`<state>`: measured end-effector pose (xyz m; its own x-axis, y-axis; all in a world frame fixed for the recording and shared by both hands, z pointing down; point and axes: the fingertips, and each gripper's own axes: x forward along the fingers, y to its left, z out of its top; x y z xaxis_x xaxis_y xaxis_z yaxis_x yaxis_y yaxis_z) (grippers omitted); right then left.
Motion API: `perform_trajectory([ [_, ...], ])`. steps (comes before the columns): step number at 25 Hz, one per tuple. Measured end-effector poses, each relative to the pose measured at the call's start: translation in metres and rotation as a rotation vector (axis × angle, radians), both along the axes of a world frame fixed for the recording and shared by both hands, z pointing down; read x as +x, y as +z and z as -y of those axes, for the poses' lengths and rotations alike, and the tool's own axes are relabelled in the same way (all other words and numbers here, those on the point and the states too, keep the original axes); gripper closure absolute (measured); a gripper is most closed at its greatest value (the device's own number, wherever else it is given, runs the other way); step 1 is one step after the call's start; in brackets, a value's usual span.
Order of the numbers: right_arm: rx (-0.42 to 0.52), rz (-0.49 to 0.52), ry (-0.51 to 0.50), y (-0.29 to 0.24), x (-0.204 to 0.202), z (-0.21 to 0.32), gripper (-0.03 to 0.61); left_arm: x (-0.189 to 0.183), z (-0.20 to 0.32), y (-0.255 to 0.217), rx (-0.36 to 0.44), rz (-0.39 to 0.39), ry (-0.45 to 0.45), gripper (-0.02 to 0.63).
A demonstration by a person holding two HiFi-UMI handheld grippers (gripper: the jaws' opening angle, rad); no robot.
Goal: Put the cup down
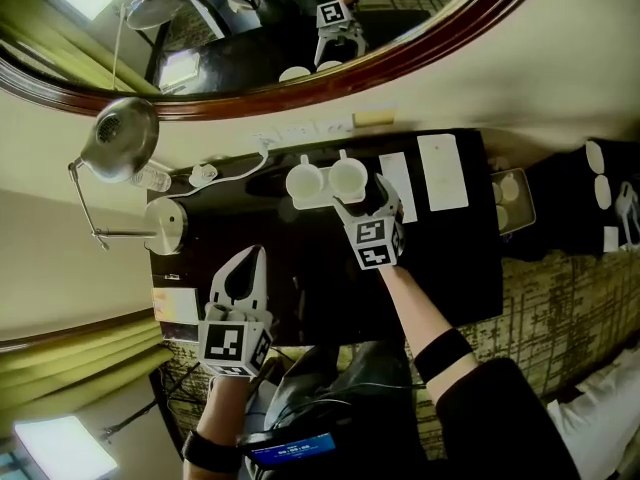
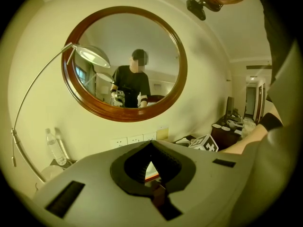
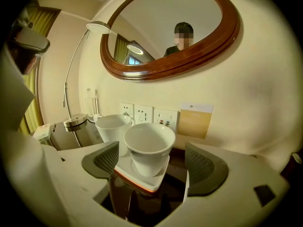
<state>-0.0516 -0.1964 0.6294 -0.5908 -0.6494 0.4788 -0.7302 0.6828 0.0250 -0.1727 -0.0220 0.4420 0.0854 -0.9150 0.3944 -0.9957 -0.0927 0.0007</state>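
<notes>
Left: left gripper (image 1: 250,264), jaws pressed together and empty, over the dark tabletop (image 1: 450,258). Centre: nearer cup (image 3: 149,148), white, upright on a square white saucer (image 3: 144,180), just beside a second cup (image 3: 111,126). Right: right gripper (image 3: 151,163), jaws spread wide, flanking the nearer cup without touching it.
</notes>
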Motion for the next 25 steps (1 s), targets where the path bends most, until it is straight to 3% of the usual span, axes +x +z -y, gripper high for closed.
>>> perform_trajectory([
  [13,-0.003,0.007,-0.034,0.018,-0.022,0.02,0.118,-0.012,0.0,0.011,-0.038,0.019,-0.015,0.614],
  [16,0.008,-0.002,-0.053,0.02,-0.027,0.02,0.17,-0.01,0.002,0.009,-0.039,0.005,-0.019,0.614],
  [19,0.013,-0.001,-0.056,0.02,-0.026,0.02,0.172,-0.018,-0.005,0.022,-0.047,0.031,-0.016,0.614],
  [25,0.021,0.035,-0.06,0.023,-0.024,0.014,0.179,-0.009,-0.001,0.011,-0.055,0.002,-0.022,0.614],
])
